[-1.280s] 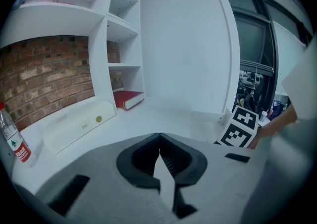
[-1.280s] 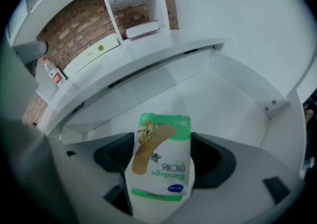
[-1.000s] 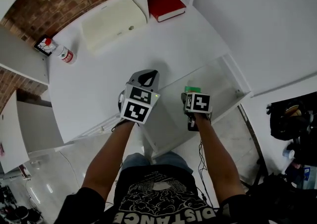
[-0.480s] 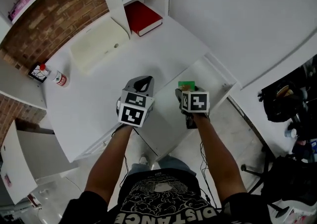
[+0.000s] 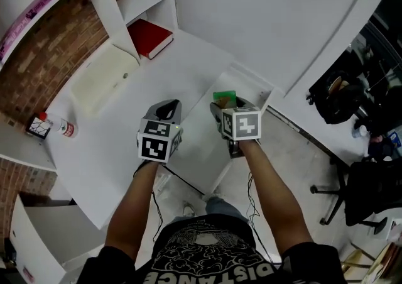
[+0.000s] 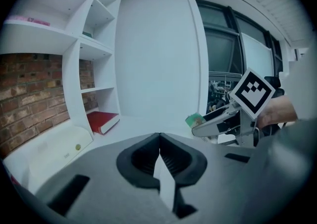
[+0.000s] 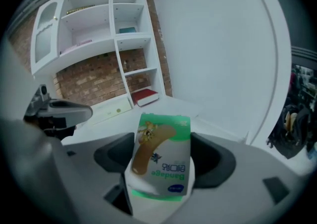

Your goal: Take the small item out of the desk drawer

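Note:
A small green-and-white bandage box (image 7: pixel 161 156) stands upright between the jaws of my right gripper (image 7: pixel 164 159), which is shut on its sides. In the head view the right gripper (image 5: pixel 223 104) holds the box (image 5: pixel 224 96) above the open white drawer (image 5: pixel 198 144). The left gripper (image 5: pixel 167 109) hovers over the desk top just left of the drawer. Its jaws (image 6: pixel 159 141) are shut with nothing between them. The left gripper view shows the box (image 6: pixel 194 119) at the tip of the right gripper to its right.
On the white desk (image 5: pixel 119 144) lie a cream case (image 5: pixel 103 81), a red book (image 5: pixel 149 36) in a shelf bay and a small bottle (image 5: pixel 63 127) at the left edge. A dark chair with bags (image 5: pixel 339 97) stands on the floor to the right.
The head view has swung to the right, so the desk and shelves slid left. Both grippers keep side by side, and the right one still grips the bandage box over the drawer.

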Motion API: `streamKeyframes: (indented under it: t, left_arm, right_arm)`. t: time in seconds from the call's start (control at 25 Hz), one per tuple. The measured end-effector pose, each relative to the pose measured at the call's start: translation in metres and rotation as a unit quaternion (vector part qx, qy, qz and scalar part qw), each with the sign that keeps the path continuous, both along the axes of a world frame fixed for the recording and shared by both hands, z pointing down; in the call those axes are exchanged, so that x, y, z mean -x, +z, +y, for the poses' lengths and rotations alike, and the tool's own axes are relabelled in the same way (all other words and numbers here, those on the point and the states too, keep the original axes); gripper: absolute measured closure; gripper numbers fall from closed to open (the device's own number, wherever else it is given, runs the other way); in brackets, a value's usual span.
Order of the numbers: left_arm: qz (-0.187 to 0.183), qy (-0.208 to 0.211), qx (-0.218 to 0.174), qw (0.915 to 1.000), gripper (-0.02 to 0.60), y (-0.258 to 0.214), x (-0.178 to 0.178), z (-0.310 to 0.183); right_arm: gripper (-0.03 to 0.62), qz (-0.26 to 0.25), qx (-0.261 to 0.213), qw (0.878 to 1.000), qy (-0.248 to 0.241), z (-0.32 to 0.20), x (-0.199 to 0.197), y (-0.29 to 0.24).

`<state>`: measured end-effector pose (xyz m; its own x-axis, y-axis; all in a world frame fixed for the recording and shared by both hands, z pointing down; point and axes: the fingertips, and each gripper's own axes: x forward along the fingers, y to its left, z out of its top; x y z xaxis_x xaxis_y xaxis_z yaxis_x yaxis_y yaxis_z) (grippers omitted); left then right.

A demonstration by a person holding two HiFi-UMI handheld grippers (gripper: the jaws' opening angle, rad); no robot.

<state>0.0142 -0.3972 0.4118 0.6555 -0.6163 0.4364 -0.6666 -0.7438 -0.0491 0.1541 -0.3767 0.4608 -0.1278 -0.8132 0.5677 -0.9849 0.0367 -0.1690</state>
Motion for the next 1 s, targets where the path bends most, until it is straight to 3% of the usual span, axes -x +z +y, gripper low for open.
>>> streamKeyframes:
  t: [1.0]
  left_arm:
    - [0.020, 0.122, -0.035, 0.9917, 0.574, -0.034, -0.043, 0.079]
  right_arm:
    - [0.241, 0.080, -0.128, 0.985, 0.083, 0.110, -0.017, -0.109]
